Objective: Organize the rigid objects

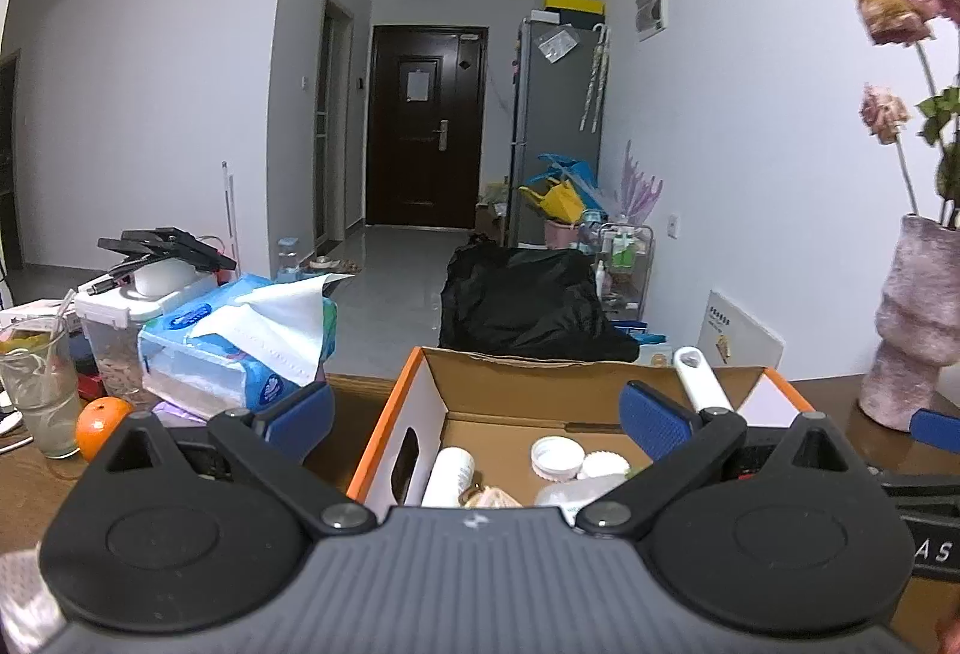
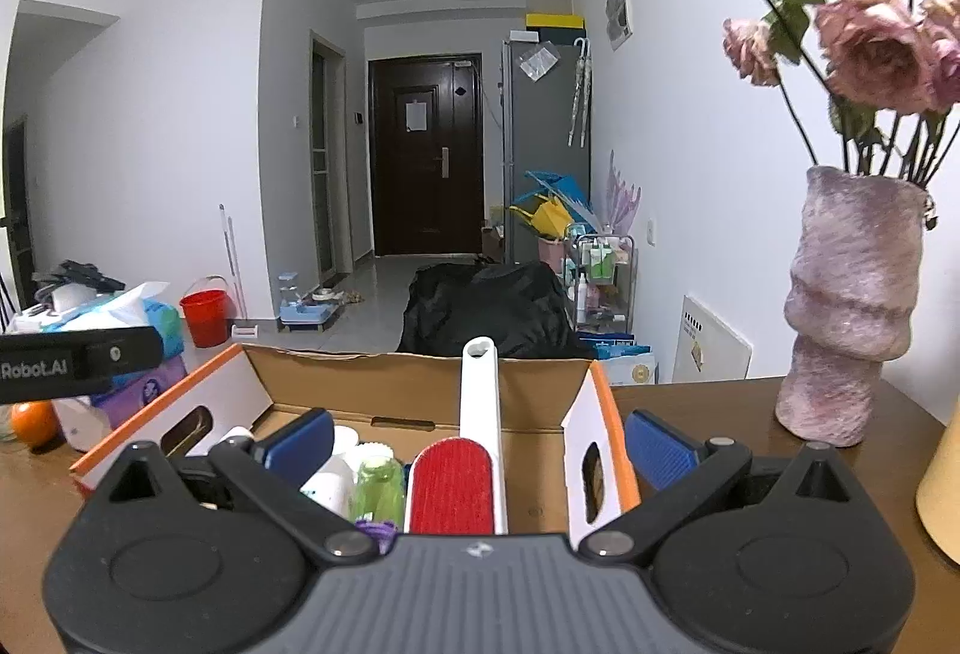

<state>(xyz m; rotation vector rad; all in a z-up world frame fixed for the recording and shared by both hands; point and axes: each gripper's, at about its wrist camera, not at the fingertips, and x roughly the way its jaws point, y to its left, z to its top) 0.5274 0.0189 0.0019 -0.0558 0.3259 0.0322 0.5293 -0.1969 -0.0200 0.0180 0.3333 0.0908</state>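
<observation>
Looking from the right wrist, the lint brush [image 2: 457, 480] shows its red pad and long white handle, leaning on the far wall of the box [image 2: 414, 384], with a green bottle [image 2: 377, 486] beside it. From the left wrist only the handle tip shows; this view gives instead a white cap [image 1: 557, 456], a white bottle [image 1: 449, 477], the tissue pack [image 1: 240, 348], an orange [image 1: 99, 426] and a glass [image 1: 39, 396] on the table [image 1: 354, 414]. The vase [image 2: 846, 306] with dried roses is whole only in the right view. Both tools point slightly down, over the near edge of the box. The left gripper [image 1: 477, 408] is wide apart and holds nothing. The right gripper [image 2: 480, 444] is also spread, its pads clear of the brush.
</observation>
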